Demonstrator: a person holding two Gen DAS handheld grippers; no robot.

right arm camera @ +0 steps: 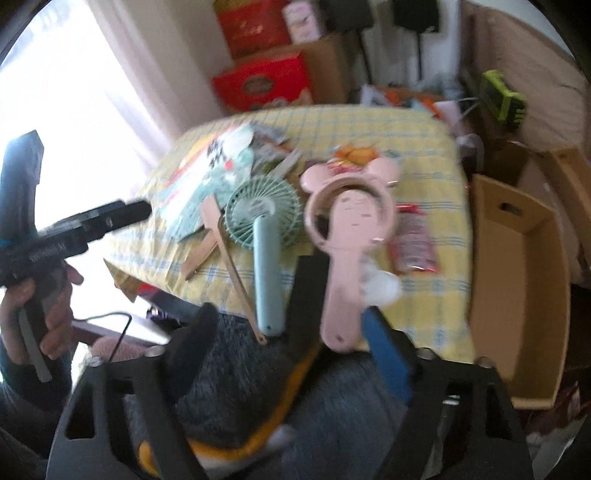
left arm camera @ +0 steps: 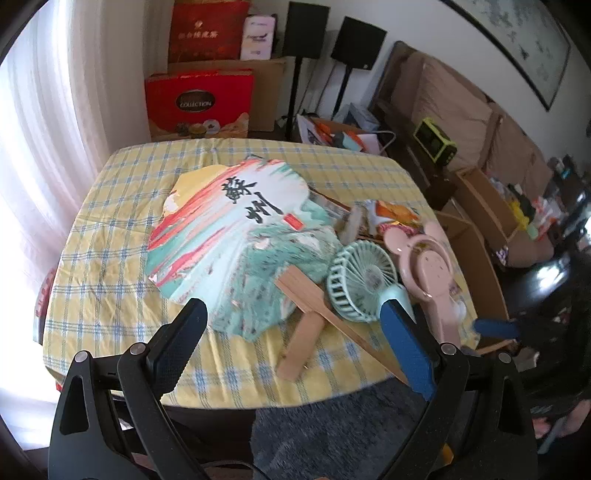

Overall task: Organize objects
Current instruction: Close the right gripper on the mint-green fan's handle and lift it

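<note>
A big painted paper fan [left arm camera: 229, 229] with a wooden handle [left arm camera: 303, 343] lies on the yellow checked tablecloth [left arm camera: 110, 295]. Right of it lie a teal handheld fan [left arm camera: 360, 284] and a pink eared handheld fan [left arm camera: 428, 266]. My left gripper [left arm camera: 293, 310] hovers open over the near table edge, above the paper fan's handle. In the right wrist view the teal fan [right arm camera: 264, 218] and pink fan [right arm camera: 351, 218] lie side by side, handles toward me. My right gripper [right arm camera: 290, 317] is open above the handle ends, touching nothing. A hand holds the left gripper [right arm camera: 110, 218] at the left.
Snack packets [right arm camera: 412, 243] lie at the table's right side. An open cardboard box [right arm camera: 517, 277] stands beside the table on the right. Red gift boxes [left arm camera: 199, 103] and speakers on stands [left arm camera: 306, 29] are behind. Grey fuzzy fabric [right arm camera: 229, 387] lies under the right gripper.
</note>
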